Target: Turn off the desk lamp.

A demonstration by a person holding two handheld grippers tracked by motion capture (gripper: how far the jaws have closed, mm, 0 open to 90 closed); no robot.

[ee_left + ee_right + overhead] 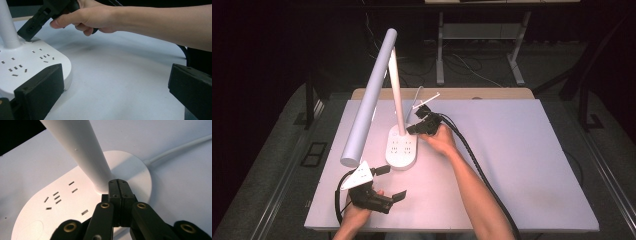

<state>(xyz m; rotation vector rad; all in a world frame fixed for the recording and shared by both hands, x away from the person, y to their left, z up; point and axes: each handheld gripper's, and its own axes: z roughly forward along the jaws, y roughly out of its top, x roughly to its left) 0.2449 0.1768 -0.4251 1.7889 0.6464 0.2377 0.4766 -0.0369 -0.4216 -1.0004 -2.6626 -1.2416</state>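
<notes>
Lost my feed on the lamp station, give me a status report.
Right gripper shut, tips on lamp base beside the stem. Left gripper open, holding nothing, near base. Nothing in the way.

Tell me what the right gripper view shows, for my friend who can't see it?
The right gripper, its two black jaws shut together, has its tip at the foot of the white lamp pole, where the pole meets the lamp base. The flat white base has small socket slots on top, and a white cable runs away from it across the pale table.
</notes>
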